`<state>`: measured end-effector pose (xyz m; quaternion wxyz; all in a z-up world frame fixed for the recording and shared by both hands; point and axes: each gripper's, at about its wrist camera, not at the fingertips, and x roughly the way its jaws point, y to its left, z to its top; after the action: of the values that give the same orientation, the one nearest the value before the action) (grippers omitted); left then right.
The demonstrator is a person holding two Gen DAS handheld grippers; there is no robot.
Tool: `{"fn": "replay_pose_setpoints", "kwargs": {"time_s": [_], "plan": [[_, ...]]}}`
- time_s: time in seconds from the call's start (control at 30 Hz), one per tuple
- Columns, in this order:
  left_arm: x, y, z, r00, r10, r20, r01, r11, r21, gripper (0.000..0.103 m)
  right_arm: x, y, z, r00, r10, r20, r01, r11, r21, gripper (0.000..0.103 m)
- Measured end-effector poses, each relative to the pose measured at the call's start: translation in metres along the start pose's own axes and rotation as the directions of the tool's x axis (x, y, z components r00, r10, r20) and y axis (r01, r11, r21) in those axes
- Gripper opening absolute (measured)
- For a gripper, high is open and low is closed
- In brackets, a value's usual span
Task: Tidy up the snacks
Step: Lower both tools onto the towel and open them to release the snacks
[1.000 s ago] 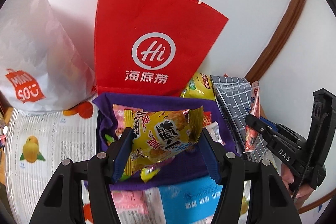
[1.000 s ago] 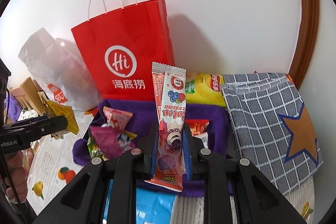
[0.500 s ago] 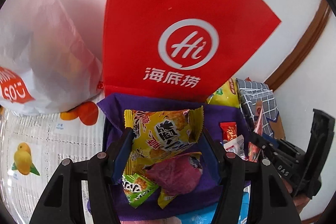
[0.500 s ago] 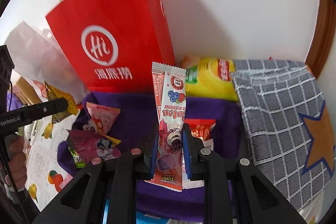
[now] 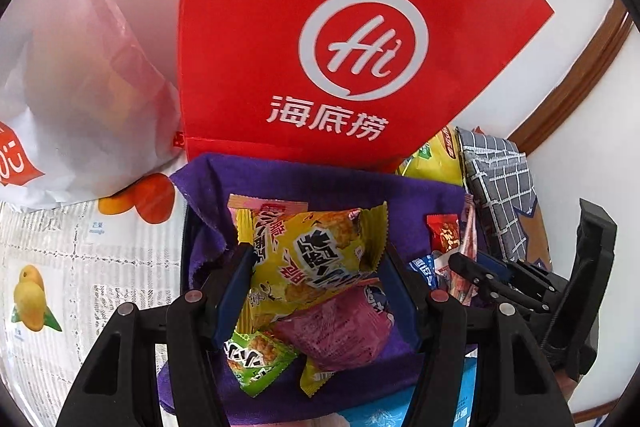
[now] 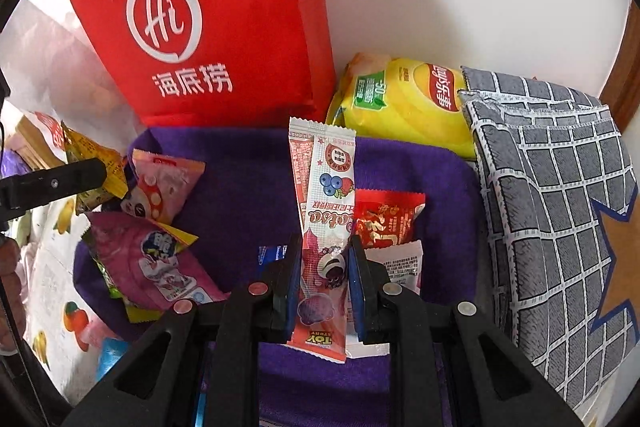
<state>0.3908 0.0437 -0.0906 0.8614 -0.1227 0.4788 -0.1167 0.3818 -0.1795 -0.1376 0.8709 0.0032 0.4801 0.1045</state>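
My left gripper (image 5: 316, 279) is shut on a yellow snack packet (image 5: 316, 251) and holds it over the left half of a purple cloth-lined box (image 5: 320, 183). My right gripper (image 6: 322, 267) is shut on a long pink and white candy stick packet (image 6: 326, 203), upright over the box's (image 6: 248, 155) right half. In the box lie a magenta packet (image 5: 340, 331), a green packet (image 5: 256, 359), a pink mushroom packet (image 6: 160, 183) and a red sachet (image 6: 384, 219). The right gripper shows in the left wrist view (image 5: 476, 275).
A red paper bag (image 5: 340, 39) stands behind the box against the wall. A white plastic bag (image 5: 72, 87) sits left. A yellow chip bag (image 6: 404, 103) and a grey checked cloth pouch (image 6: 560, 207) lie at the right. A blue packet (image 5: 380, 415) lies in front.
Both grippers have moved forward and lower toward the purple box, each still holding its packet. The red bag looms larger.
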Motion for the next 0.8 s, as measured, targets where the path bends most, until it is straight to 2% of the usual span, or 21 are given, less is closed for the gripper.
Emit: {"fn": "replay_pose_setpoints", "kwargs": {"time_s": [0.17, 0.33, 0.47, 0.57, 0.67, 0.7, 0.8], "plan": [[0.007, -0.005, -0.002, 1.000, 0.000, -0.013, 0.000, 1.000, 0.014, 0.061, 0.009, 0.003, 0.000, 1.000, -0.006, -0.030, 0.005, 1.000, -0.006, 0.023], [0.011, -0.004, -0.003, 1.000, -0.002, -0.030, 0.002, 1.000, 0.015, 0.061, 0.010, 0.010, -0.001, 1.000, -0.008, -0.024, 0.007, 0.999, -0.031, 0.025], [0.013, -0.006, -0.002, 0.999, -0.016, -0.042, 0.017, 1.000, 0.012, 0.065, 0.003, 0.014, 0.000, 1.000, 0.001, -0.014, -0.001, 0.999, -0.037, 0.038], [0.010, -0.009, -0.002, 0.998, -0.045, -0.046, 0.045, 0.999, 0.005, 0.077, -0.010, 0.017, 0.002, 1.000, -0.008, 0.012, 0.008, 0.999, -0.049, 0.043], [-0.001, -0.016, -0.002, 0.999, -0.049, -0.020, 0.049, 0.999, 0.017, 0.083, -0.022, 0.020, 0.004, 0.999, -0.012, 0.042, 0.014, 0.998, -0.054, 0.049], [-0.004, -0.018, -0.003, 0.999, -0.046, -0.015, 0.047, 0.999, 0.022, 0.083, -0.028, 0.021, 0.003, 0.998, -0.013, 0.056, 0.016, 0.999, -0.045, 0.054], [-0.018, -0.025, -0.003, 0.998, -0.054, 0.012, 0.053, 0.998, 0.036, 0.084, -0.045, 0.024, -0.004, 0.996, -0.028, 0.080, 0.030, 0.999, -0.029, 0.056]]}}
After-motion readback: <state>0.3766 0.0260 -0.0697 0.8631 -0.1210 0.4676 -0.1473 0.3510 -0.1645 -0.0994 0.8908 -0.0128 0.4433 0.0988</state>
